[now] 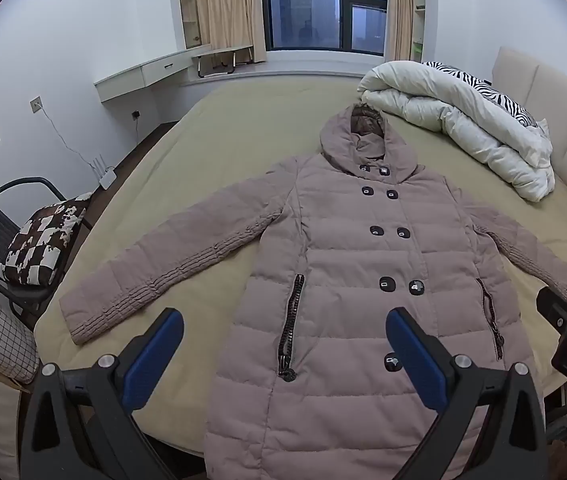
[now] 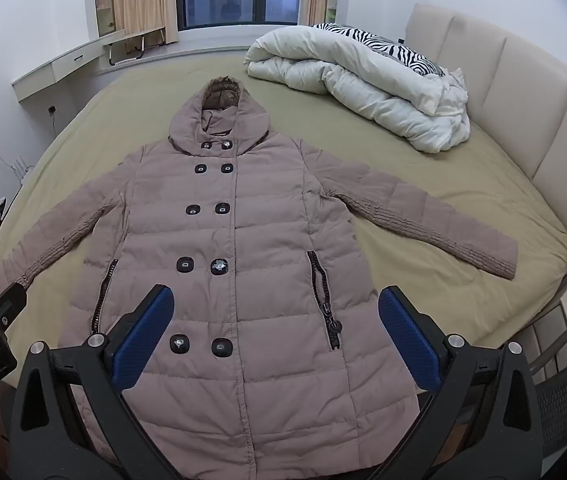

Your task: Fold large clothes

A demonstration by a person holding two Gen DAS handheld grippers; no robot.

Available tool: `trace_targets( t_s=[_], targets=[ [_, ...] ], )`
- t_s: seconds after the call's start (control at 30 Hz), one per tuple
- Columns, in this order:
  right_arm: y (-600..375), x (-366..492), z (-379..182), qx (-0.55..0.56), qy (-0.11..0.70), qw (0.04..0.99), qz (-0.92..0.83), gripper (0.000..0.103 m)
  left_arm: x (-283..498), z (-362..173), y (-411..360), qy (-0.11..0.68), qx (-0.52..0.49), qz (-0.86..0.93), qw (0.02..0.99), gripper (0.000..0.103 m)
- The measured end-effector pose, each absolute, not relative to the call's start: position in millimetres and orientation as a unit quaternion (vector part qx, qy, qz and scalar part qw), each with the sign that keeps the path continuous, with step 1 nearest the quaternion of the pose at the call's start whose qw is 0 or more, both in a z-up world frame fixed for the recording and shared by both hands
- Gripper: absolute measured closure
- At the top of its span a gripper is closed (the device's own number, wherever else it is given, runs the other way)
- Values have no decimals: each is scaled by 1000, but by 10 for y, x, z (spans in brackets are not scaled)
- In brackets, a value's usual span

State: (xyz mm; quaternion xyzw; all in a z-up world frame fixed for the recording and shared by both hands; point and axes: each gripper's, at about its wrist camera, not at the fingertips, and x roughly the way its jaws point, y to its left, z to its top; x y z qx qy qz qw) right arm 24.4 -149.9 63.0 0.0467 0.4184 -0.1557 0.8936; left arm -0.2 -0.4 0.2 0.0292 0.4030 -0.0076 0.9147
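On the olive-sheeted bed (image 1: 211, 148), our left gripper (image 1: 283, 344) and right gripper (image 2: 275, 320) hover spread wide and empty over the flat mauve quilted hooded coat (image 2: 235, 248), so folding seems unstarted; next we likely grasp a sleeve.

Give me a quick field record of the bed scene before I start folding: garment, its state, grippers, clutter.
garment: padded hooded coat, taupe
state: face up, buttoned, unfolded, both sleeves spread out
surface: bed
left gripper: open, above the coat's lower part, holding nothing
right gripper: open, above the coat's lower part, holding nothing
clutter: white duvet bundled near the headboard, apart from the coat
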Motion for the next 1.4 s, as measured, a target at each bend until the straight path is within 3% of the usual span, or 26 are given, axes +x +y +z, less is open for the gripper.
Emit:
trace_targets(
  t_s=[1.4],
  targets=[
    [-1506,230,579,49,420,893,-155,0,-11,-32,-32,409,32,-9,912,0]
  ],
)
